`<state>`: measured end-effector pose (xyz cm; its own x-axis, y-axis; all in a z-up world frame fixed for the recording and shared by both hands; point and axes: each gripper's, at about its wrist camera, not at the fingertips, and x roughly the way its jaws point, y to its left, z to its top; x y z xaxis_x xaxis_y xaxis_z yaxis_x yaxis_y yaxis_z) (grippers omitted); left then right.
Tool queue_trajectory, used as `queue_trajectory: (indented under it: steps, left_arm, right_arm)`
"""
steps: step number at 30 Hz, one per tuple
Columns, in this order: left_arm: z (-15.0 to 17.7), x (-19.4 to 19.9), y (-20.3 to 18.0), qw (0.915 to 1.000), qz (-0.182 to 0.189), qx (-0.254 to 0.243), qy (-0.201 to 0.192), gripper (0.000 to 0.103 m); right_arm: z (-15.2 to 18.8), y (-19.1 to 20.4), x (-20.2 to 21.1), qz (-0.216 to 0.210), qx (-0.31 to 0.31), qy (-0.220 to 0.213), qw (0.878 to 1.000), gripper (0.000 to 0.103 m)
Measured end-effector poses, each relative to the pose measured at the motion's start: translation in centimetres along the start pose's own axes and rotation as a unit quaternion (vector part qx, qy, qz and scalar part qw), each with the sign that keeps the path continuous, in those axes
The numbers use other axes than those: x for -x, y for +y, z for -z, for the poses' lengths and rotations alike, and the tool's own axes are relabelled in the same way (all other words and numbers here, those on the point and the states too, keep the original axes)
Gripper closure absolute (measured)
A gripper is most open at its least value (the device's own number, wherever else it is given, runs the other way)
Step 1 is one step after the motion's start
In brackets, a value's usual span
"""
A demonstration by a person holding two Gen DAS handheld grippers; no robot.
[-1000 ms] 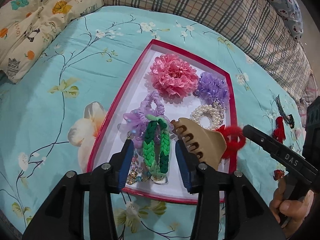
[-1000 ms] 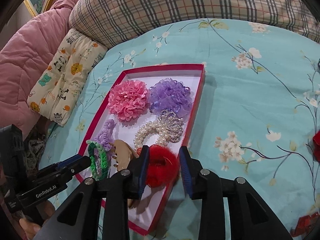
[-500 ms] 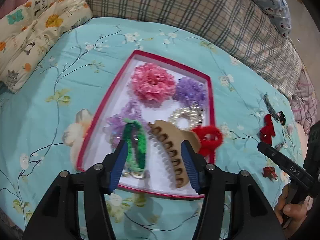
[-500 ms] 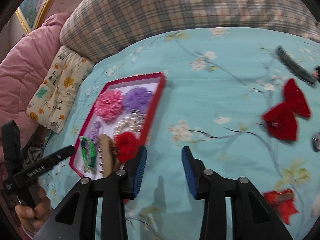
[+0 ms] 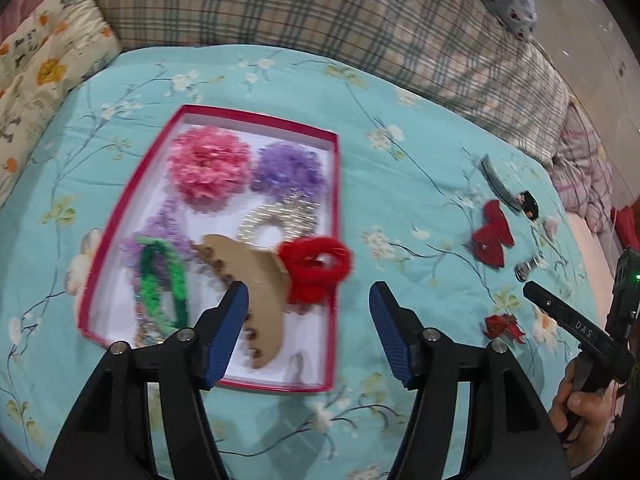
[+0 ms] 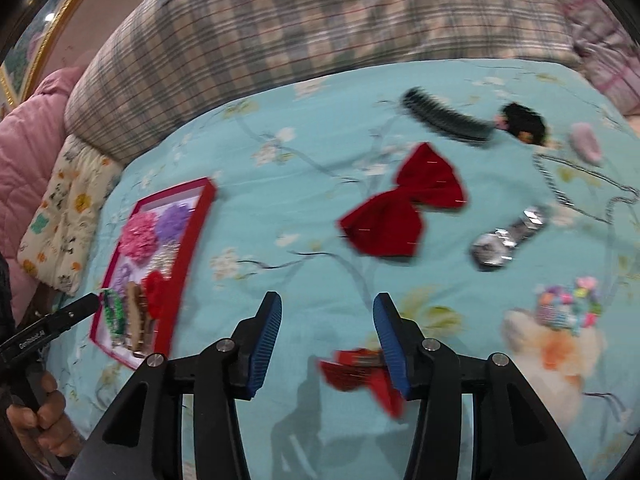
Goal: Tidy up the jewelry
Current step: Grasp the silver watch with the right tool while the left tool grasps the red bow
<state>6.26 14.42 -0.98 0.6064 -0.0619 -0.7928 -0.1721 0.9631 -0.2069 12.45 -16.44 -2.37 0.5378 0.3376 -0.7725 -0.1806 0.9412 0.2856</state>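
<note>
A red-rimmed white tray (image 5: 335,184) lies on the teal bedspread and holds a pink flower scrunchie (image 5: 208,168), a purple one (image 5: 288,168), a pearl band (image 5: 276,220), a tan claw clip (image 5: 256,280), a green braided band (image 5: 160,280) and a red fuzzy scrunchie (image 5: 316,264). My left gripper (image 5: 308,332) is open and empty above the tray's near right corner. My right gripper (image 6: 326,344) is open and empty over the bedspread, with a small red bow clip (image 6: 356,372) just below its right finger. A large red bow (image 6: 404,208) lies beyond it.
Loose on the bedspread to the right are a dark comb clip (image 6: 444,120), a black hair tie (image 6: 524,120), a silver watch (image 6: 508,240), a chain (image 6: 580,200) and a multicoloured bead piece (image 6: 568,308). Plaid pillows (image 5: 320,28) line the far edge.
My right gripper left the red fuzzy scrunchie in the tray and swung right over the loose items. My left gripper pulled back and moved right, and its jaws opened wider.
</note>
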Motion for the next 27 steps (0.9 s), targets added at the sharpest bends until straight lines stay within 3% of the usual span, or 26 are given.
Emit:
queue_trajectory:
  steps: [14, 22, 27]
  left_arm:
    - [1.1, -1.3, -7.7, 0.997, 0.043, -0.06, 0.026, 0.041]
    - [2.6, -3.6, -13.3, 0.9876, 0.09, -0.113, 0.061, 0.038]
    - [1.9, -5.5, -15.9, 0.9843, 0.096, -0.13, 0.071, 0.038]
  right_arm:
    - [0.6, -8.7, 3.9, 0.062, -0.053, -0.025, 0.996, 0.051]
    - [0.5, -11.2, 3.7, 0.064, -0.074, -0.021, 0.995, 0.051]
    - [-0.1, -12.0, 2.6, 0.055, -0.083, -0.017, 0.995, 0.051]
